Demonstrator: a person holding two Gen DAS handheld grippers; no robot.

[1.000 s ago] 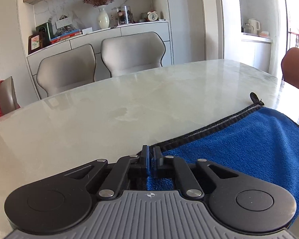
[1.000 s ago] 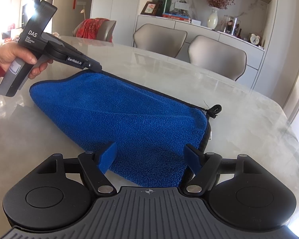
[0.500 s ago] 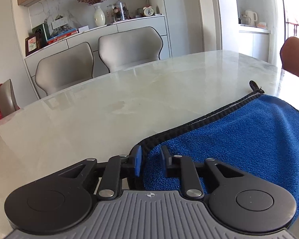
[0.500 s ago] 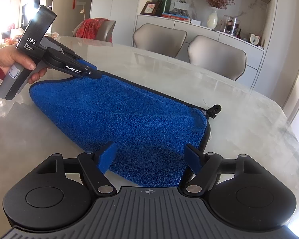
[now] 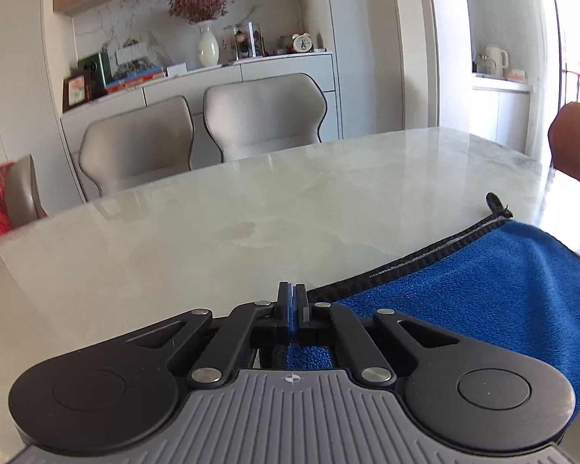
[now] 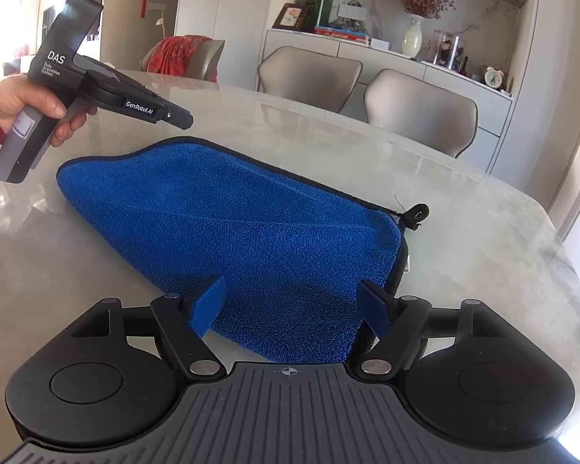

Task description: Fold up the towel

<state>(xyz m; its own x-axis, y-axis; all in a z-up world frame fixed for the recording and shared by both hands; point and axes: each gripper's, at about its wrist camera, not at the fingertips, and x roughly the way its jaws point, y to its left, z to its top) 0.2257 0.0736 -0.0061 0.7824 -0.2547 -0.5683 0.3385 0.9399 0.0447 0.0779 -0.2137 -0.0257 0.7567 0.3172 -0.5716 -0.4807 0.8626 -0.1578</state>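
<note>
Blue terry towel [image 6: 232,232] noted lying doubled on the marble table [image 6: 464,232], directly ahead of the right gripper [image 6: 290,286] and reaching away to its front-left. Marked the black-edged long side as farthest off, with the hanging loop [image 6: 415,212] out to the front-right.

Found the right gripper spread wide, pads flanking the near short end of the cloth and gripping nothing. Could not tell whether the pads brushed the pile.

Saw the left gripper [image 6: 183,118] far off to the front-left, carried in a hand [image 6: 23,104], jaws pressed together and empty. Placed it just above the towel's rounded far corner, apart from it. Confirmed from its own camera the fingers [image 5: 284,301] closed flat on each other, with the black edging [image 5: 406,266] running away to its right and cloth passing under its body.

Judged one fold made and another pending, with neither end gripped. Reckoned the step called for:

- opening the left jaws before going down onto the far corner;
- biting both layers together close to the edging, not the top layer alone;
- closing the right pads on the near end just as deep;
- lifting both ends level, so the doubled cloth would not slide apart or drag askew on the slick stone.
</note>
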